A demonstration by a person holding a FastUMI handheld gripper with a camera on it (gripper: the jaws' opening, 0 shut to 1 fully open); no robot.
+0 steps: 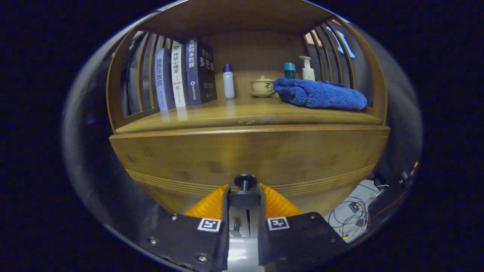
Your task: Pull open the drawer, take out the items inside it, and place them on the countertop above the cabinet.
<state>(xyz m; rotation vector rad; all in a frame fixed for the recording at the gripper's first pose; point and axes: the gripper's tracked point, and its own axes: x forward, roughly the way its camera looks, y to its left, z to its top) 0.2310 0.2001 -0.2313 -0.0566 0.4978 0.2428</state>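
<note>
Wooden bamboo-toned cabinet (249, 151) with slatted sides, glossy counter (242, 113) on top under an upper shelf board. Drawer front (211, 158) looks shut, grooved lines along its lower edge. Dark round drawer knob (245, 181) sits right at the claw (244, 196) tips, between the two fingers; the fingers are narrowed around its stem, contact on both sides can't be confirmed.

On the counter: three upright books (183, 75) at left with Chinese titles on their spines, too small to read surely; white bottle with blue cap (228, 81); lidded tea bowl (262, 86) with a dark brush mark; blue towel (319, 94) to the right; teal-capped container (289, 70) and white pump bottle (307, 68) behind the towel.

Loose cables (355, 215) on the floor at lower right.
</note>
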